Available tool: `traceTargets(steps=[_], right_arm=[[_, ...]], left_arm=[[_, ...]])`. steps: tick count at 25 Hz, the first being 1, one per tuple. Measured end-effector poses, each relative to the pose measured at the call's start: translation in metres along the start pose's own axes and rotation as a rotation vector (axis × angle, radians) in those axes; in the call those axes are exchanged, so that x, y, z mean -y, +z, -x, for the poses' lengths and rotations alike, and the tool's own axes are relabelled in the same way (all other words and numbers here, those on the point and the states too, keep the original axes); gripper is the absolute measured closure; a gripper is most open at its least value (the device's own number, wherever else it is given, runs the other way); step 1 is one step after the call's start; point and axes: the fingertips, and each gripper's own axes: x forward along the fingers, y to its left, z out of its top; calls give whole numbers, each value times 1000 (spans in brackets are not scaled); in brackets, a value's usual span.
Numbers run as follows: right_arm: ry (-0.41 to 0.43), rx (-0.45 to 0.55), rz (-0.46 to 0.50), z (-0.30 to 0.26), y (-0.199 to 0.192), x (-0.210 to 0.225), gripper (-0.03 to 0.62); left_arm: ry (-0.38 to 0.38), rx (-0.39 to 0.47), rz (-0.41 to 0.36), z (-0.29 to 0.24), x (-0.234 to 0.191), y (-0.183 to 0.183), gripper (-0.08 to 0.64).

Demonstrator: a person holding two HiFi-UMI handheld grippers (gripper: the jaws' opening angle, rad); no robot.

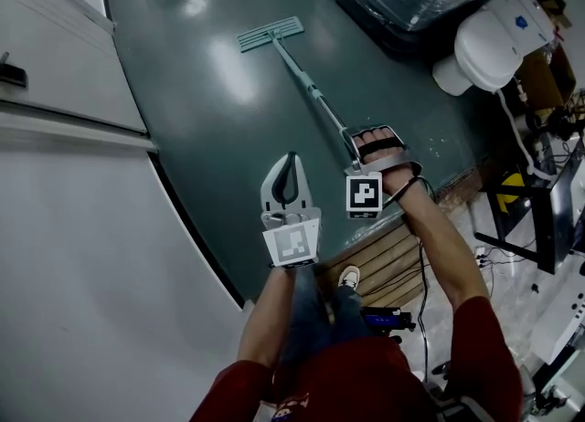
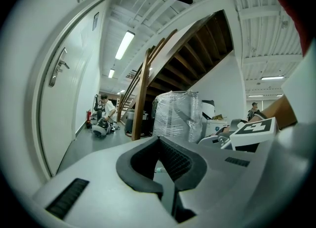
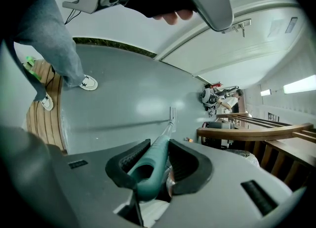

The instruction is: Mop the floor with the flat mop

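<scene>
Your right gripper (image 3: 159, 149) clamps only the near end of the mop handle (image 3: 148, 170), your left gripper (image 2: 159, 143) closed on nothing, so with the mop head (image 1: 270, 35) far out on the floor (image 1: 201, 110), a push could twist it loose.

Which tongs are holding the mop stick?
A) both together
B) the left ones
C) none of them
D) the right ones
D: the teal mop handle sits clamped between the right tongs, while the left tongs are closed on nothing.
</scene>
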Motion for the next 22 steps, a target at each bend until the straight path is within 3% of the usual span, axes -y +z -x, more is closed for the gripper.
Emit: traceTargets(steps=[22], right_arm=[[-29,14,-1,22,11,-8,465]], left_arm=[[16,0,-34,24,6,16,545]])
